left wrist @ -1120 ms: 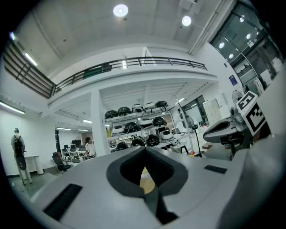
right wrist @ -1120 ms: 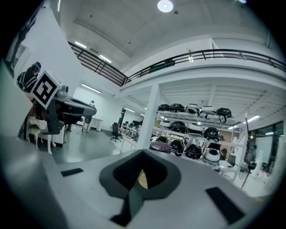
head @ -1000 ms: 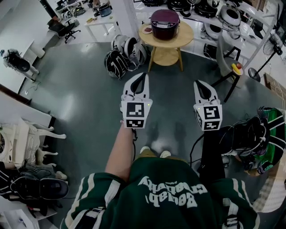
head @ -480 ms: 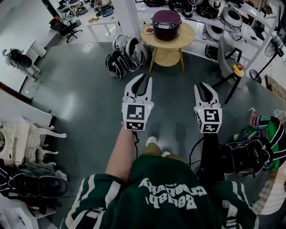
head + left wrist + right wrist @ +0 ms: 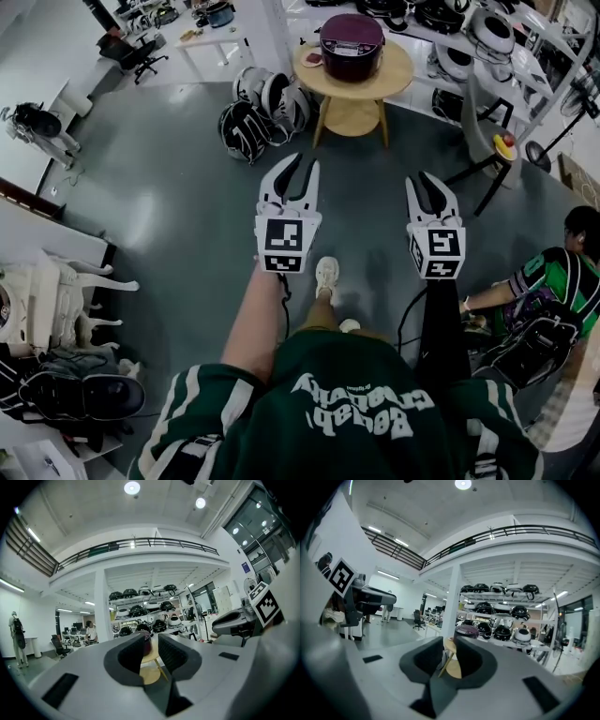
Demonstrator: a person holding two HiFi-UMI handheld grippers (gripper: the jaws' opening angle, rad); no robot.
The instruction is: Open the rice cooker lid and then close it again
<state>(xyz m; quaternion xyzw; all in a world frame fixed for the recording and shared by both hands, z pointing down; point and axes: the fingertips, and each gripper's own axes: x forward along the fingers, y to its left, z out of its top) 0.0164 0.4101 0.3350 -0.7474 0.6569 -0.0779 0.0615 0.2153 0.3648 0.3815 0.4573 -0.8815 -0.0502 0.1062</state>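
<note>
Head view: the left gripper and the right gripper are held side by side in front of the person, over the grey floor, both pointed roughly level toward the far end of the room. A pale shoe is seen on the floor between and below them.

In the left gripper view the two dark pads are seen standing a little apart, and nothing is caught between them. The same is seen in the right gripper view: a narrow gap is left between the pads and nothing is gripped. The jaws of both tongs have just been opening. Only distant things are framed by the gaps.

The rice cooker, dark maroon and with its lid down, is set on a round wooden table at the top of the head view, well apart from both grippers. In the right gripper view it is seen just above the gap; in the left gripper view part of it is seen through the gap.

Black-and-white rounded objects are piled on the floor just left of the table, and more of them are lined up on the shelves behind it. At the right edge another person in a green top is seen.
</note>
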